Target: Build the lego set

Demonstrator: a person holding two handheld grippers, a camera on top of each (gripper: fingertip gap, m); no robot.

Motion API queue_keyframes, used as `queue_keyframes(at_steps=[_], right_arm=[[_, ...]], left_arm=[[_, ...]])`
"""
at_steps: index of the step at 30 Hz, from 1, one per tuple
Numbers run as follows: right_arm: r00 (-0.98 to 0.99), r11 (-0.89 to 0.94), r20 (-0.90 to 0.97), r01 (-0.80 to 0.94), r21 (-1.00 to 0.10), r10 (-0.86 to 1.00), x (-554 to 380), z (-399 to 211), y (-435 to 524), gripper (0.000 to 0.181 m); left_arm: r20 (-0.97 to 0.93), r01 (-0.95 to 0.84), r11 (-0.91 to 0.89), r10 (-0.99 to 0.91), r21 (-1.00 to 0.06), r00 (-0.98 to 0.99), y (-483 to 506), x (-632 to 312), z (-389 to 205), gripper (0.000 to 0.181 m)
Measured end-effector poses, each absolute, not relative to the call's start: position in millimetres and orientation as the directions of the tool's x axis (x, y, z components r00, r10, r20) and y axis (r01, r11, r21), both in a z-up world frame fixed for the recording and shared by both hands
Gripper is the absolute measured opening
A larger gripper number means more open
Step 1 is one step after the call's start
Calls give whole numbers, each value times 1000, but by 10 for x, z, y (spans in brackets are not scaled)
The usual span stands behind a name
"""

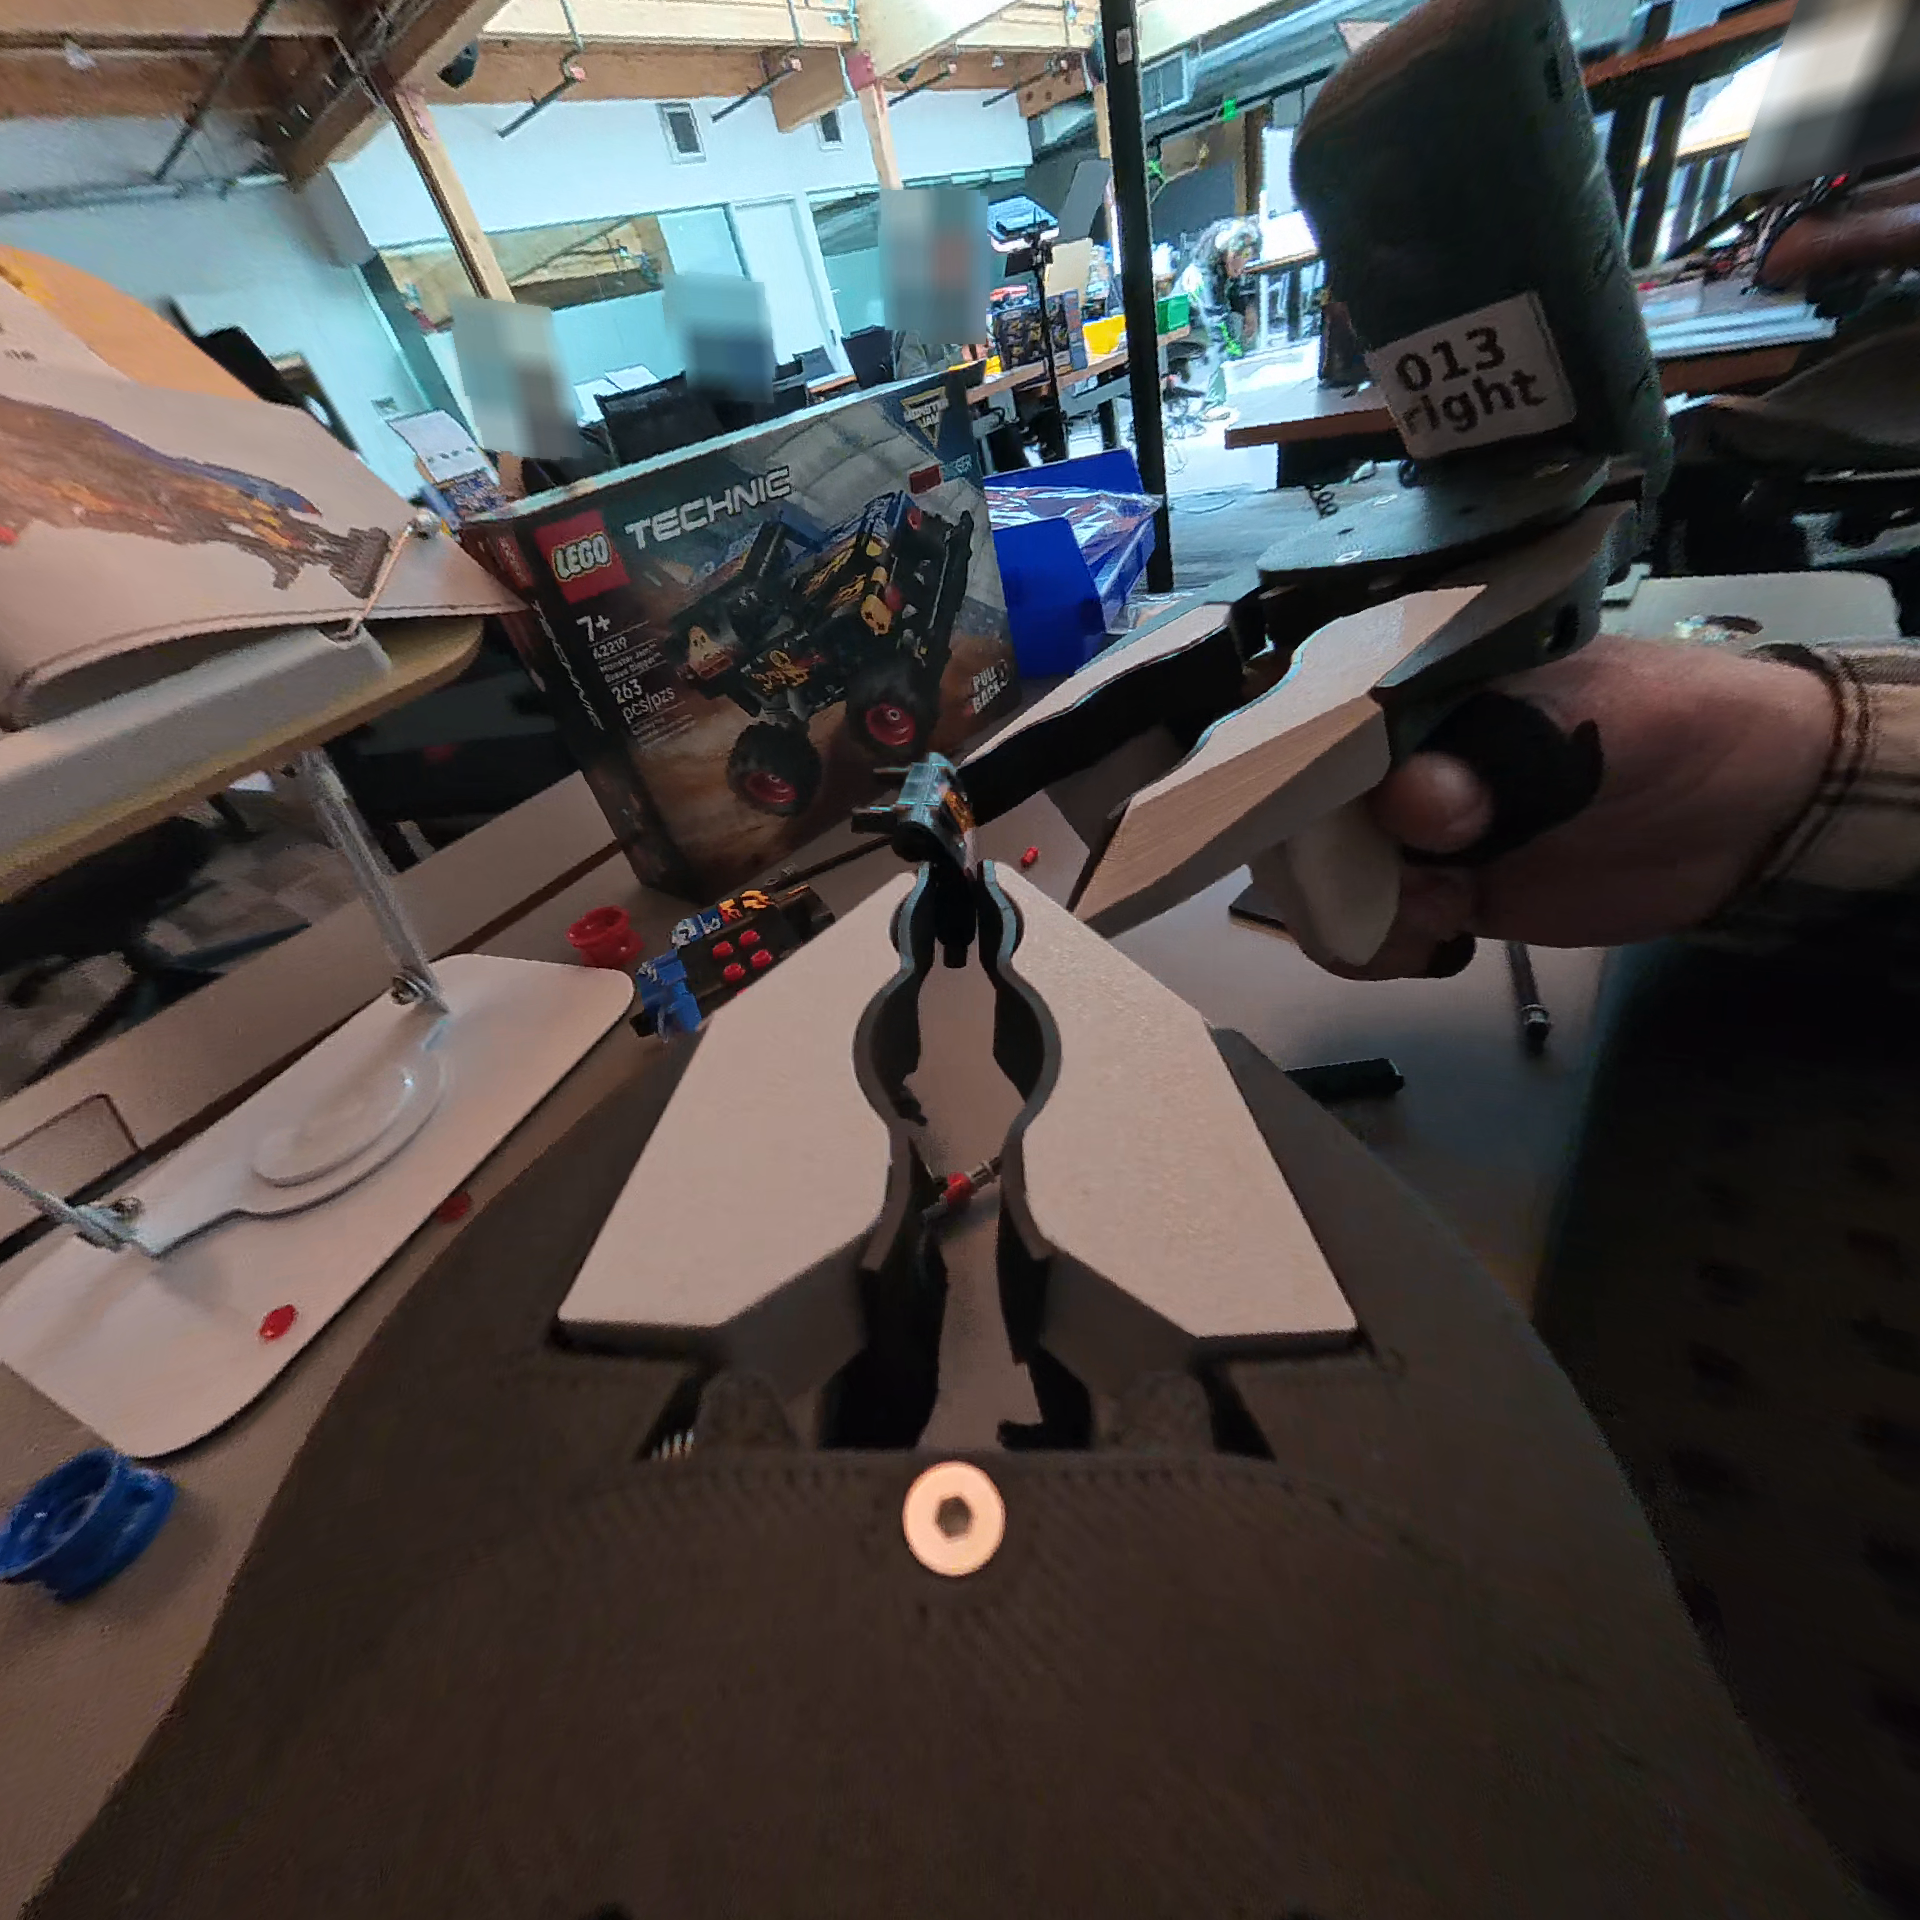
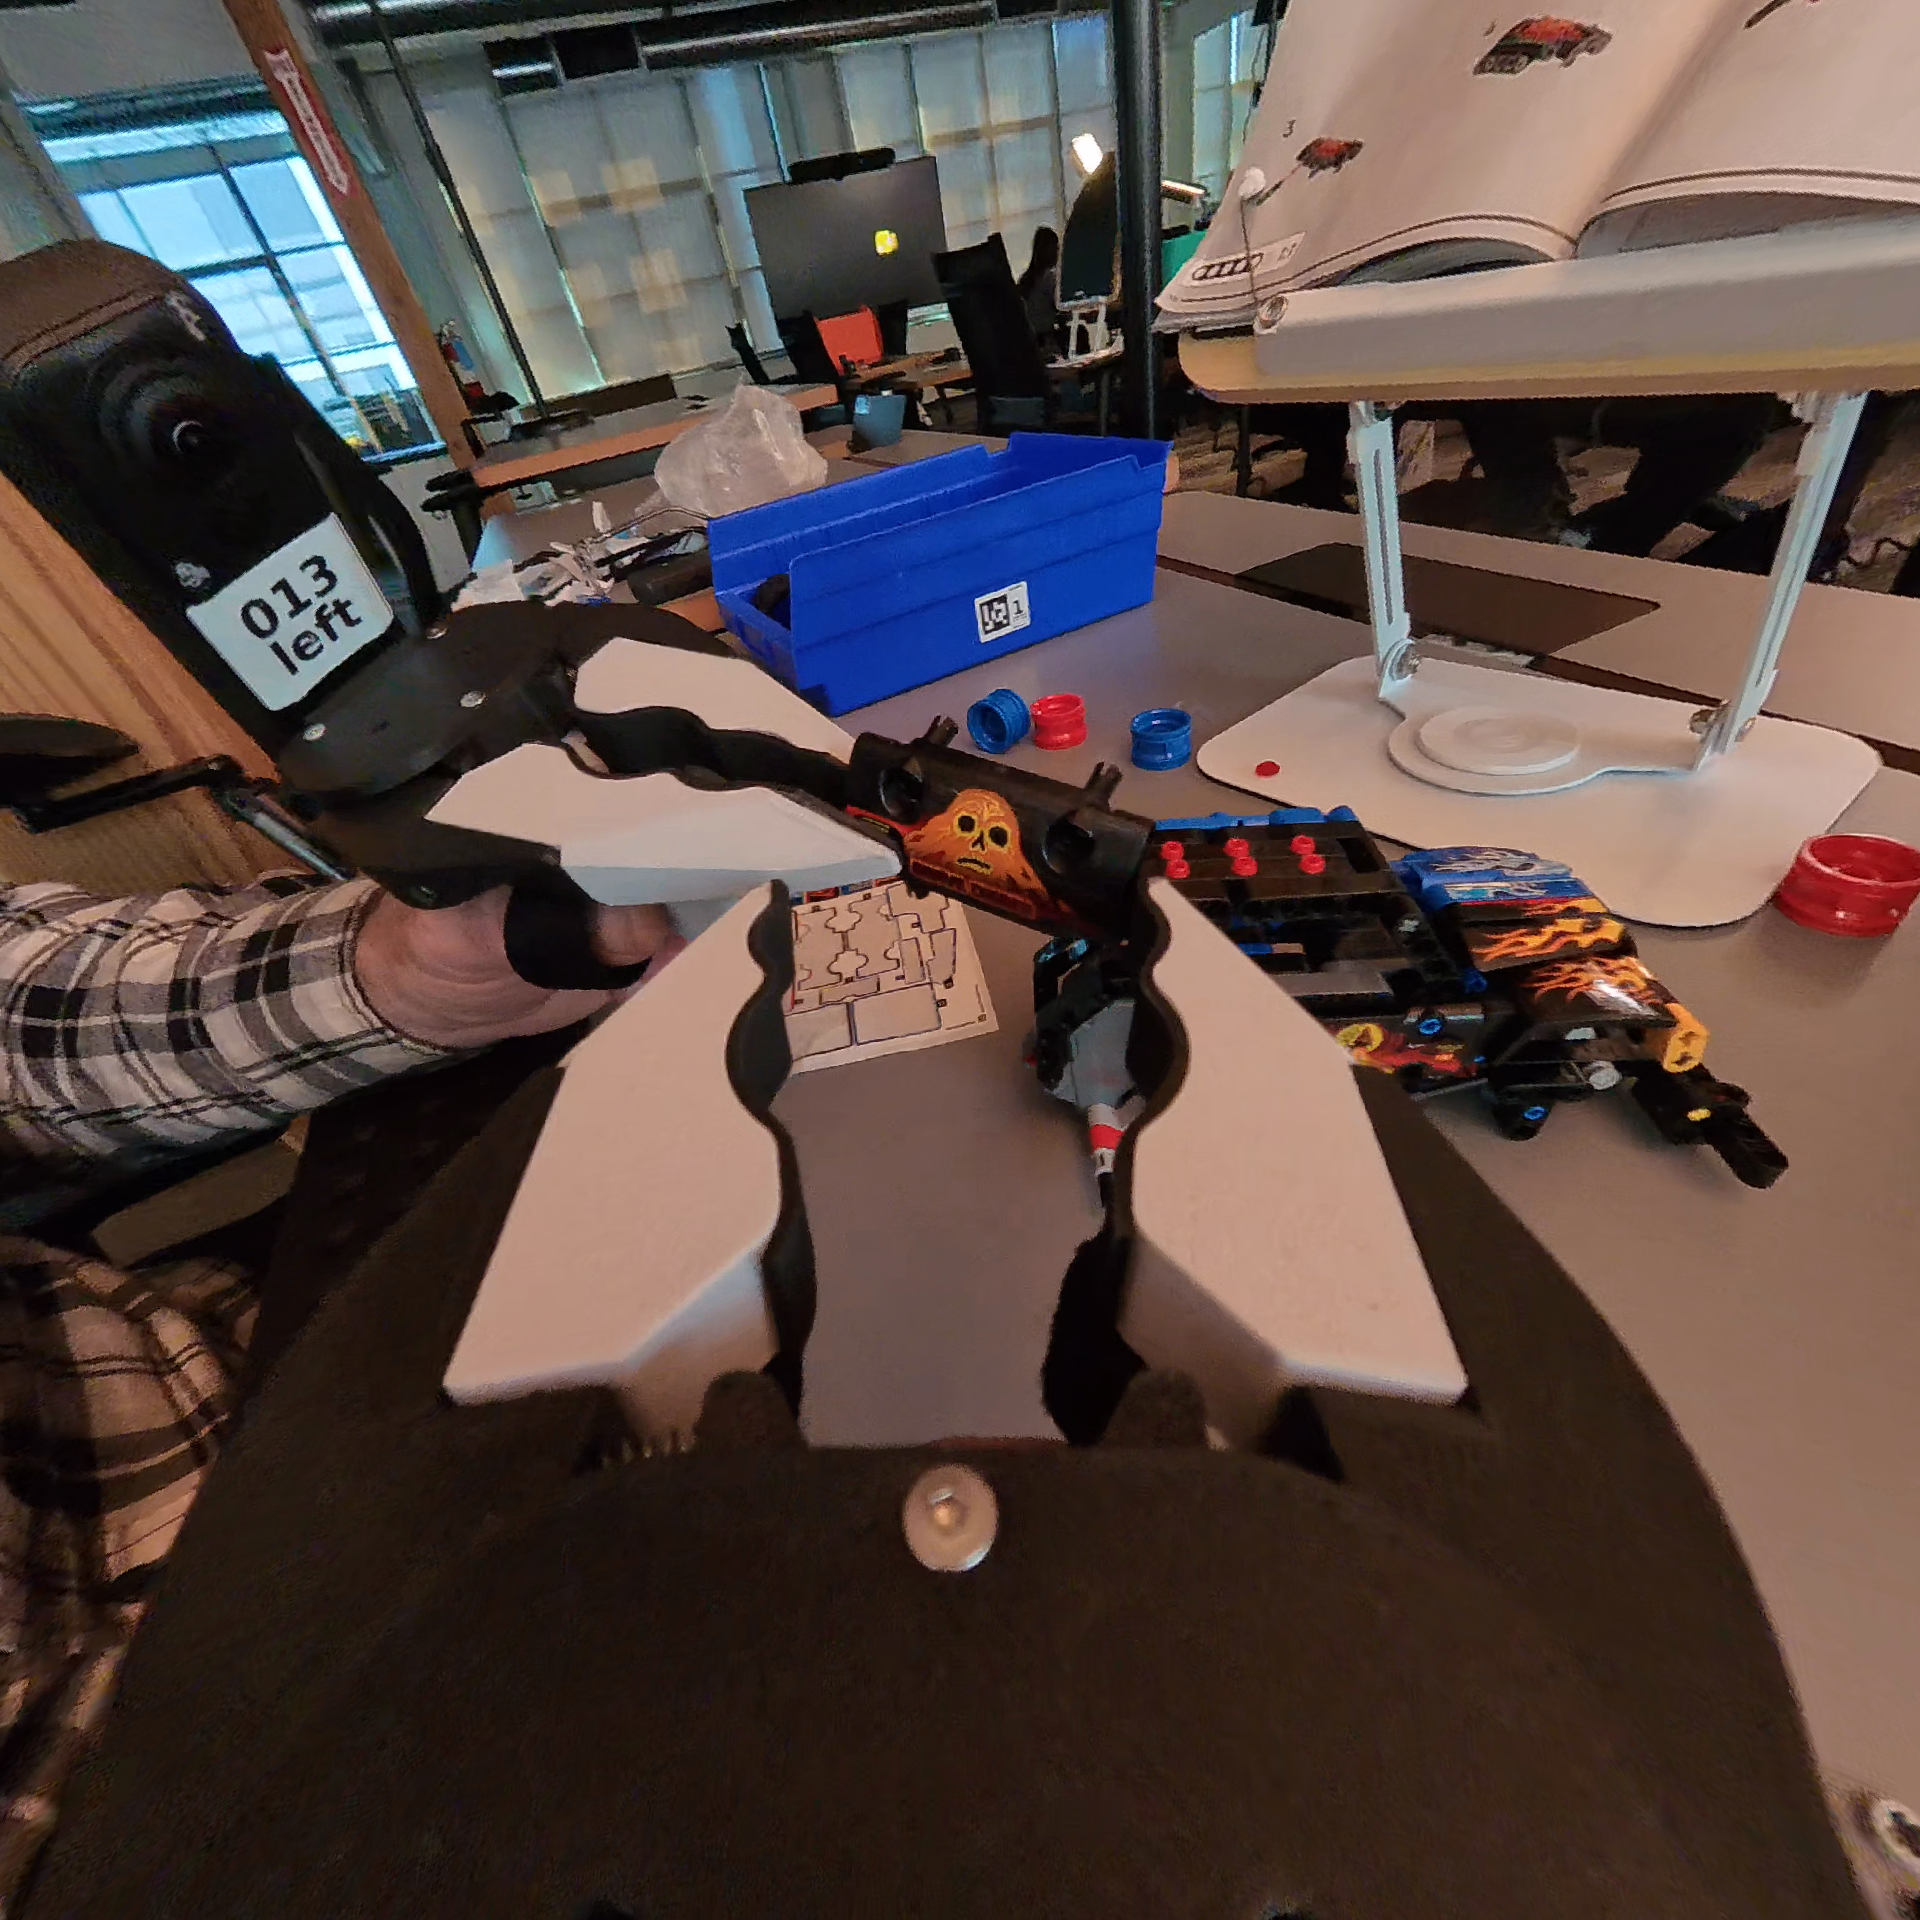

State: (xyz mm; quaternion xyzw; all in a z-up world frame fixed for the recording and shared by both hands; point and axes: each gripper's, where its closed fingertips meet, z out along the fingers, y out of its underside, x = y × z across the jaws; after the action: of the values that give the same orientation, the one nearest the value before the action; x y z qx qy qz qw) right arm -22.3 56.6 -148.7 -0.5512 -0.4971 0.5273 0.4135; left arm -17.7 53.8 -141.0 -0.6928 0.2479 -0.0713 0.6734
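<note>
Black panel (image 2: 997, 847) with flame skull sticker pinched in left gripper (image 1: 948, 883); right gripper (image 2: 961, 914) spread just beside panel, above bench (image 2: 1610, 1299).

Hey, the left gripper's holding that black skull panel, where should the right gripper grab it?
Grip the free right end of the skull panel, coming from the right along its length. The left gripper covers the other end, and the right gripper sits open just below.

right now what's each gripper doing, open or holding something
left gripper: shut on the black skull-sticker panel.
right gripper: open, its fingers either side of that panel's far end, not clamped.
</note>
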Motion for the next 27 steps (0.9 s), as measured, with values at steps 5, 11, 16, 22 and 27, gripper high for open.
queue_keyframes(at_steps=[5,11,16,22,27], right_arm=[[-136,-239,-251,96,-966,958,-176,-1460,503,68],[-198,-287,-297,75,-955,934,-139,-1395,449,74],[-212,-297,-307,80,-951,928,-123,-1398,441,73],[-271,-341,-350,82,-936,896,-86,-1371,402,70],[-344,-389,-395,90,-917,852,-62,-1341,323,70]], left_arm=[[-259,-258,66,-461,-964,849,493,-98,-1386,7],[-317,-311,95,-482,-946,817,448,25,-1414,10],[-320,-311,103,-496,-945,807,432,58,-1418,9],[-300,-279,122,-544,-952,784,378,128,-1393,10],[-287,-246,150,-584,-958,760,313,194,-1349,11]])
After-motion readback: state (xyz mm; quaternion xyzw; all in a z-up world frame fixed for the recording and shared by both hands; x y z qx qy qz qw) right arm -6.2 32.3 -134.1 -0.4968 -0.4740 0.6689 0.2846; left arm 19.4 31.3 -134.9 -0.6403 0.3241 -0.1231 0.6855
